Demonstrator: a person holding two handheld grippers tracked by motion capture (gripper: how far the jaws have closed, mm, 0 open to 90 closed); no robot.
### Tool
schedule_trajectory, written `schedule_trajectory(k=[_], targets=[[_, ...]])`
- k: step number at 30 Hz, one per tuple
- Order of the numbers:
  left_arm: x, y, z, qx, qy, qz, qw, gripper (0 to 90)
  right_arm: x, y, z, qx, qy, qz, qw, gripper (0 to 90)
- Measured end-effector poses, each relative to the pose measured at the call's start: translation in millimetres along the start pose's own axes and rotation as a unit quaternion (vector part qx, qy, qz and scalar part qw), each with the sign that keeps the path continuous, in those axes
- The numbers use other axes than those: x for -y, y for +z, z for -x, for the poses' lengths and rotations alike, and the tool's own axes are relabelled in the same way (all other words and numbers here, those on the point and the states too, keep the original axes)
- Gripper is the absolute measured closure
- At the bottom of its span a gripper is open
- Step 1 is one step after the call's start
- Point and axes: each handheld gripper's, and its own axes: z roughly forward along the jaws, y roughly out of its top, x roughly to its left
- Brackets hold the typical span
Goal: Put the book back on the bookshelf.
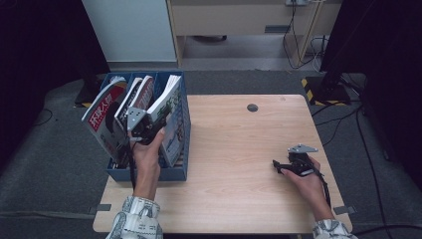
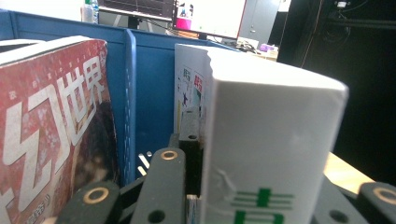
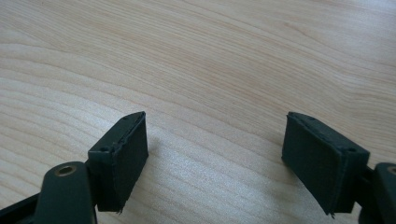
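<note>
White book (image 2: 271, 135) clamped between left gripper (image 2: 196, 154) jaws, blue rack (image 1: 176, 172)

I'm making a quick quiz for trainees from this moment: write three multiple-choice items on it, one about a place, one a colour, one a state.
1. Where does the file rack stand?
A. table's left edge
B. table's right edge
C. on the floor

2. What colour is the rack?
A. red
B. blue
C. green

3. How is the right gripper?
A. shut on a book
B. open, holding nothing
C. shut on a cable

Key: 1 A, the high view shows it at the left edge. 2 B, its walls are blue. 3 B, its jaws stand apart over bare wooden table.
</note>
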Motion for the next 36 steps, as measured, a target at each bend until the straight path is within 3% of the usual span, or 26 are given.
schedule_trajectory(k=[4, 16, 36], targets=[[2.0, 3.7, -3.5, 0.001, -0.012, 0.003, 0.9999, 73.0, 0.1, -0.1, 0.5, -0.001, -0.002, 0.0, 1.0, 22.6], [7.5, 7.8, -5.4, 0.004, -0.004, 0.012, 0.9999, 72.6, 0.4, -0.6, 1.2, 0.0, -0.001, -0.001, 1.0, 22.6], [15.0, 3.0, -11.6, -0.004, -0.014, 0.013, 0.9998, 71.5, 0.9, -1.0, 1.2, 0.001, -0.002, -0.002, 1.0, 22.6]])
